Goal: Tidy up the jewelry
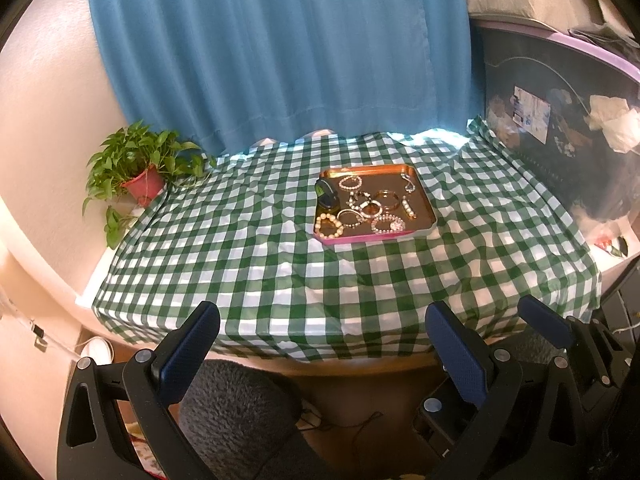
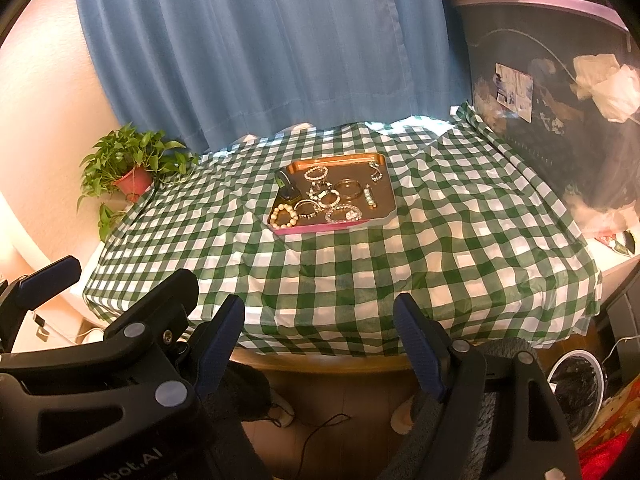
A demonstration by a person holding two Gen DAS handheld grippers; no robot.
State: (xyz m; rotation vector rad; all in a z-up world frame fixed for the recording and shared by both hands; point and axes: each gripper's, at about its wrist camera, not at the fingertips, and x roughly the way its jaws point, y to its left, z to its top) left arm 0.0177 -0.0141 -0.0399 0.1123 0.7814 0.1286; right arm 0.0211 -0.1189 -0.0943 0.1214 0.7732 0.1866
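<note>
A shallow pink-rimmed tray (image 1: 427, 203) (image 2: 390, 204) rests on the green-and-white checked tablecloth (image 1: 248, 248) (image 2: 460, 248), towards the far middle. It holds several bracelets, among them a cream bead bracelet (image 1: 329, 227) (image 2: 283, 216), a sparkly bracelet (image 1: 388, 224) (image 2: 343, 213) and a gold bangle (image 1: 387, 199) (image 2: 349, 189), plus a small dark box (image 1: 328, 196) (image 2: 287, 187). My left gripper (image 1: 322, 316) hangs open and empty at the table's near edge. My right gripper (image 2: 320, 312) is open and empty too, beside the left gripper (image 2: 132, 280).
A potted green plant (image 1: 138, 168) (image 2: 128, 166) stands off the table's far left corner. A blue curtain (image 1: 280, 48) (image 2: 260, 48) hangs behind. A large dark storage bin (image 1: 560, 132) (image 2: 552, 100) borders the right side. A grey fuzzy stool (image 1: 236, 408) sits below the near edge.
</note>
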